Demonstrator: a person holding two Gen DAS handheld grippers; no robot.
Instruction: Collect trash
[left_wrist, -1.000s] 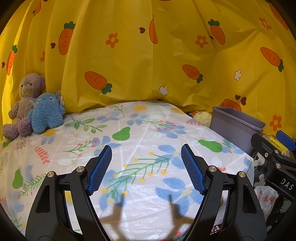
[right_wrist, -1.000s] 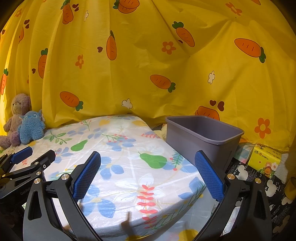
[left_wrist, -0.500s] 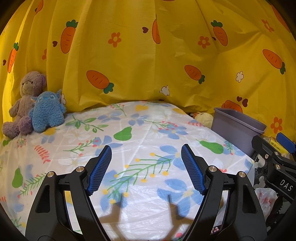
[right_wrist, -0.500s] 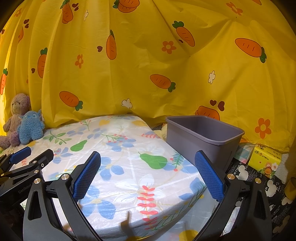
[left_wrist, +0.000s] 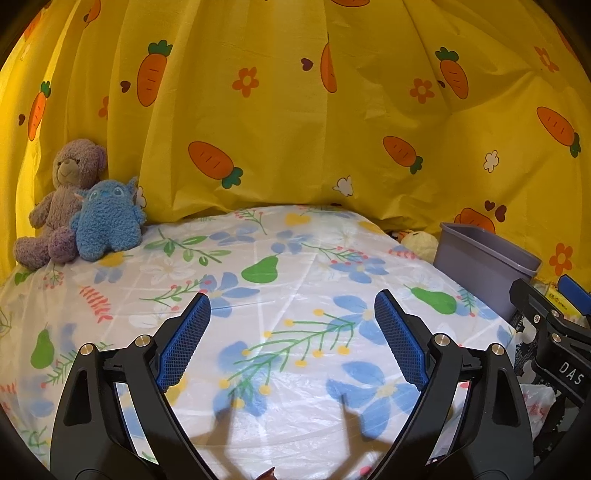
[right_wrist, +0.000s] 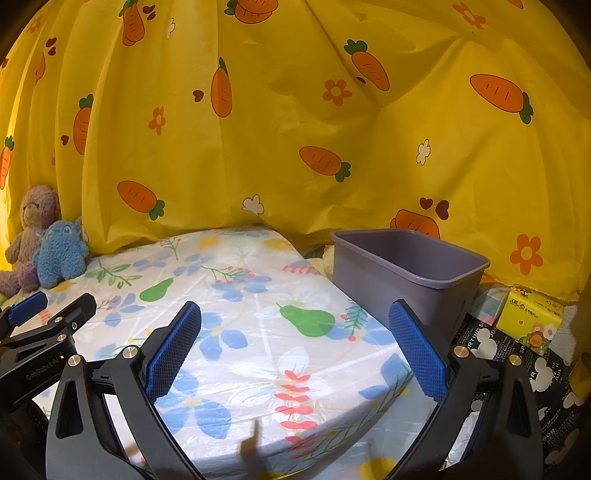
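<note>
My left gripper is open and empty above the table, which is covered with a flowered plastic cloth. My right gripper is open and empty over the table's right edge. A grey plastic bin stands just right of the table, behind the right finger; it also shows in the left wrist view. A crumpled white plastic bag lies low at the right in the left wrist view. No loose trash shows on the cloth.
A purple teddy bear and a blue plush toy sit at the table's far left. A yellow carrot-print curtain hangs behind. A yellow tissue pack lies right of the bin. A pale yellow plush lies beside the bin.
Both grippers have stayed open and almost still. The left wrist view has shifted very slightly, so the bin and toys sit a little further right.
</note>
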